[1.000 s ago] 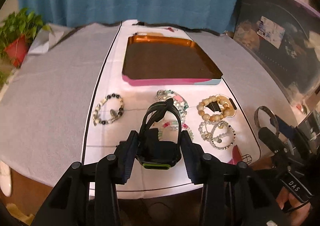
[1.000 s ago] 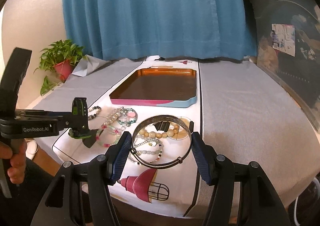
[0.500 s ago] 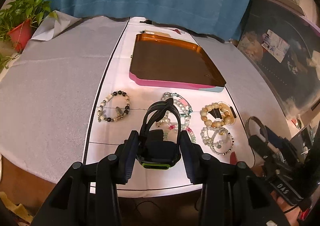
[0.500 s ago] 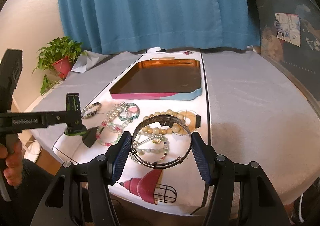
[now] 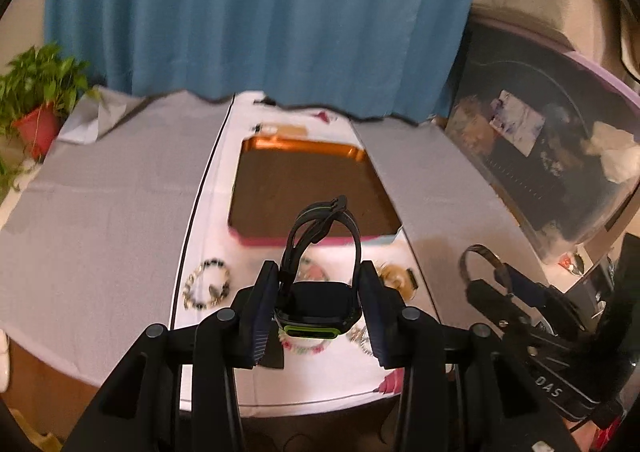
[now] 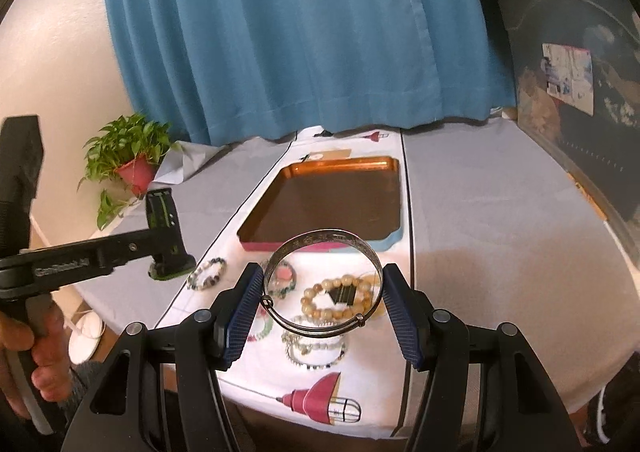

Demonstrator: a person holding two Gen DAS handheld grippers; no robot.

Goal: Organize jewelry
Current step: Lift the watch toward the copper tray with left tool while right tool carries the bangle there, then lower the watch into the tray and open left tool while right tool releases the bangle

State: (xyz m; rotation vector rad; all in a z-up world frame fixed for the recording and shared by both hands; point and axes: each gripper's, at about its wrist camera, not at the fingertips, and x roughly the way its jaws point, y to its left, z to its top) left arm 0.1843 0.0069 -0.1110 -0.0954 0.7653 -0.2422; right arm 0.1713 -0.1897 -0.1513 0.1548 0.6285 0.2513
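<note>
1. The left tool [image 5: 319,316] is raised above the counter [image 5: 100,236], level and pointing toward the far blue curtain [image 5: 260,12]. Its two pads are clamped on the body of a black smartwatch [image 5: 318,312] with a green edge; the strap loops upward.
2. The right tool [image 6: 322,304] is also raised and level, its pads pressed against both sides of a silver bangle [image 6: 322,286], which it holds nearly flat in the air.
3. In the right wrist view, a hand [image 6: 28,364] grips the left tool's handle at the left edge.
4. An orange tray [image 6: 384,168] sits farther back on a white cloth [image 6: 376,388].
5. Beaded bracelets [image 6: 336,298] lie on the cloth between the tray and both tools, under the lifted pieces.
6. A potted plant [image 6: 128,160] stands at the far left.
</note>
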